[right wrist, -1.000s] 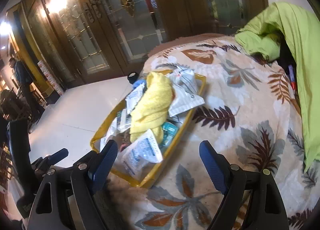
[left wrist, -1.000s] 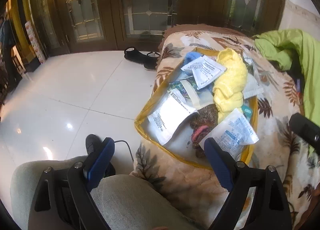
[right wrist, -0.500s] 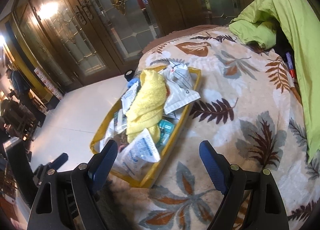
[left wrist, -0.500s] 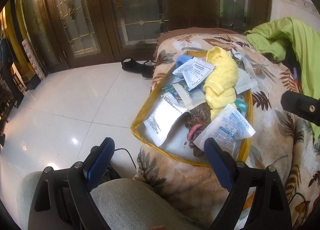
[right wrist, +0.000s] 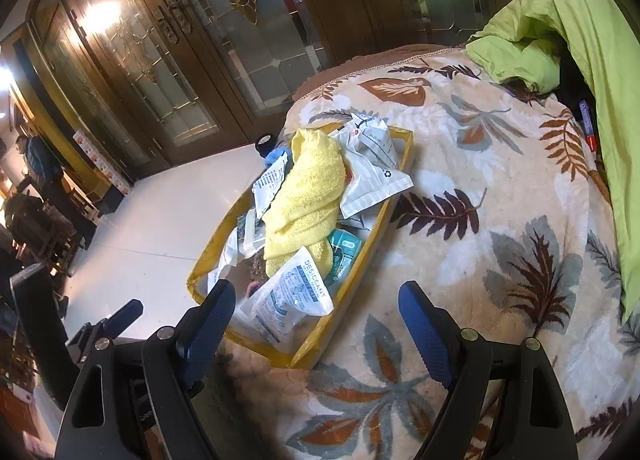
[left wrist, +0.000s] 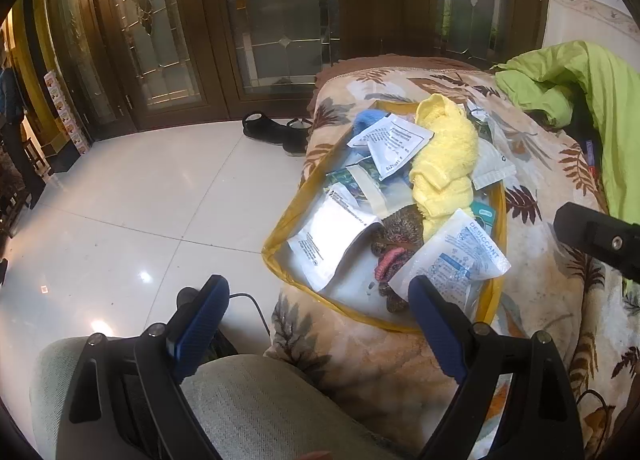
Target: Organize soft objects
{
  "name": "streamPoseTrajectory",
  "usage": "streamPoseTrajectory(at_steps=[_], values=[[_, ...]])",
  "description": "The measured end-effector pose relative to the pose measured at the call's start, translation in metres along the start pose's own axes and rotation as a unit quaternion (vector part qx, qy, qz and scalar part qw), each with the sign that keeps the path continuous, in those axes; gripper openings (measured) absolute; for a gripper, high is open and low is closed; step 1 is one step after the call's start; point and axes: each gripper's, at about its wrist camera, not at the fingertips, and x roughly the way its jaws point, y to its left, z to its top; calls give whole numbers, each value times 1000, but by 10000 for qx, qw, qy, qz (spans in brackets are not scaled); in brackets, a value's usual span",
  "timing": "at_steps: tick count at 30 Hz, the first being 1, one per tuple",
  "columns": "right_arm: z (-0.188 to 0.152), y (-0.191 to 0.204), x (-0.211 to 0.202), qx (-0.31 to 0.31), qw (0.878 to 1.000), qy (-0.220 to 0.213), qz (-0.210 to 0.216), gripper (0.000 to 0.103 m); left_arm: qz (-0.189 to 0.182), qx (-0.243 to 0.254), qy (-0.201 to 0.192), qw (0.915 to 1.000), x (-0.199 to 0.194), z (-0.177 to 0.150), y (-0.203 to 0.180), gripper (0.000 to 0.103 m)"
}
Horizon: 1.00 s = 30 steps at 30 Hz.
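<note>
A yellow-rimmed clear tray (left wrist: 276,236) (right wrist: 392,203) lies on a leaf-patterned blanket. It holds a yellow towel (left wrist: 446,157) (right wrist: 306,195), a brown and pink knitted item (left wrist: 396,236), a blue soft item (left wrist: 370,117), a teal packet (right wrist: 344,250) and several white desiccant packets (left wrist: 454,258) (right wrist: 292,294). My left gripper (left wrist: 318,310) is open and empty, low in front of the tray's near corner. My right gripper (right wrist: 316,314) is open and empty above the tray's near right edge. Part of the right gripper shows in the left wrist view (left wrist: 600,236).
The leaf-patterned blanket (right wrist: 500,227) covers the bed. A green cloth (left wrist: 580,91) (right wrist: 568,31) lies at the back right. Black shoes (left wrist: 276,131) stand on the white tile floor (left wrist: 140,199). Wood and glass doors (left wrist: 240,19) are behind. My grey-trousered leg (left wrist: 260,412) is below.
Both grippers have drifted slightly, so the tray sits a little further right in the left view. Both stay open and empty. Nothing in the tray has moved.
</note>
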Motion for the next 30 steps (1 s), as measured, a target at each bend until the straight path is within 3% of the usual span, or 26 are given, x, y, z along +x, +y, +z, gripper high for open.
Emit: streamPoseTrajectory(at_steps=[9, 15, 23, 30], values=[[-1, 4, 3, -83, 9999, 53, -74, 87, 85, 34, 144, 9999, 0, 2, -1, 91], [15, 1, 1, -136, 9999, 66, -69, 87, 33, -36, 177, 9998, -35, 8, -2, 91], [20, -22, -21, 252, 9997, -68, -9, 87, -3, 85, 96, 9999, -77, 25, -21, 91], [29, -4, -35, -20, 9999, -40, 154, 87, 160, -7, -79, 9998, -118, 16, -16, 91]])
